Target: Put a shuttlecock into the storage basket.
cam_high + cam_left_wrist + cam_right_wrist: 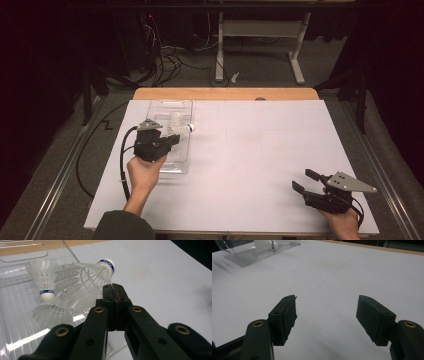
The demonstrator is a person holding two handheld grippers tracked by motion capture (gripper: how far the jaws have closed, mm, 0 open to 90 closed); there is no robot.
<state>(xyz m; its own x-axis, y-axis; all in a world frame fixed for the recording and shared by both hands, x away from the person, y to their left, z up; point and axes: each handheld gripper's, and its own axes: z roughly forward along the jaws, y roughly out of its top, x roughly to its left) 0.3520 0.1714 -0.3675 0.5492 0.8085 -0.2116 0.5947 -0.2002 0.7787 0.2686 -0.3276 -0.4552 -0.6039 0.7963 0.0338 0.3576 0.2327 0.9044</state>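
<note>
The left tongs pinch a shuttlecock by its skirt edge over the clear tray, cork pointing away; the right tongs gape empty near the tabletop's near right corner.

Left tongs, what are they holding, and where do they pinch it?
The left tongs pinch a white shuttlecock by the edge of its feather skirt, above the clear tray. The right tongs hold nothing.

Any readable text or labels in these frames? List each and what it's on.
"PEAK": blue band around the cork of the shuttlecock lying in the clear tray.
Blue band on the shuttlecock pinched by the left hand-held gripper: white lettering, too blurred to read.
Nothing else legible.
</note>
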